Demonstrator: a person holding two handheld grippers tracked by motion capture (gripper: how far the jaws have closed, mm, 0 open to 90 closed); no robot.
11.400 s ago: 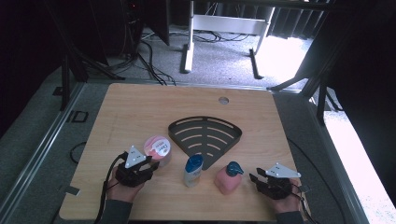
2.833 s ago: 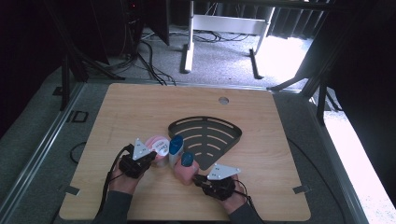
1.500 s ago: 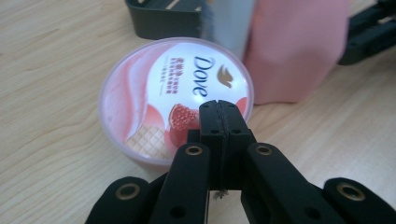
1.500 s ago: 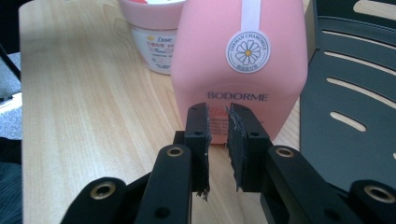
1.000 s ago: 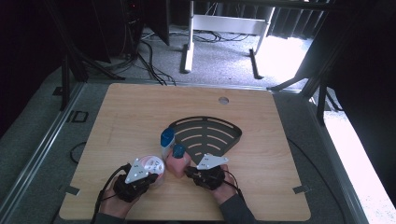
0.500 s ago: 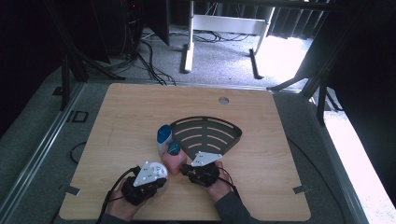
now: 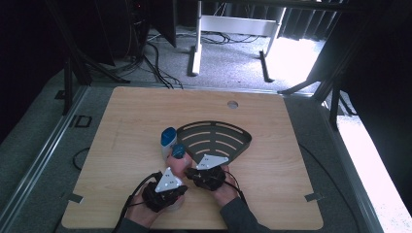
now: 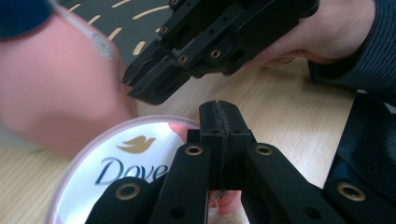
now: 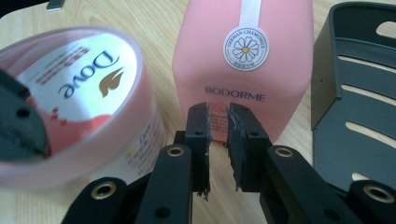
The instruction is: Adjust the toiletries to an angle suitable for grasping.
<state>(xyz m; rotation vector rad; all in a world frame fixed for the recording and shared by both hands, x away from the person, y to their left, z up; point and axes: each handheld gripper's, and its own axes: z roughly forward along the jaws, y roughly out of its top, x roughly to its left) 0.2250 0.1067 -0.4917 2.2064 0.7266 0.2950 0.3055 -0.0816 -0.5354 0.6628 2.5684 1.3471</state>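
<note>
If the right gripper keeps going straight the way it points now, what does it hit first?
Most likely the pink Bodorme bottle: it stands dead ahead of the right gripper, just past its tips. The Dove jar lies to one side, the black rack to the other. The exact gap is unclear.

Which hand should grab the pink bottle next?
Probably the right. The right gripper points straight at the pink bottle, with the black rack just beside it. The left gripper sits shut over the Dove jar.

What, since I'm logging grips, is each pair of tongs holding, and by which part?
Nothing: left tongs shut empty over the Dove jar; right tongs empty before the pink bottle.
</note>
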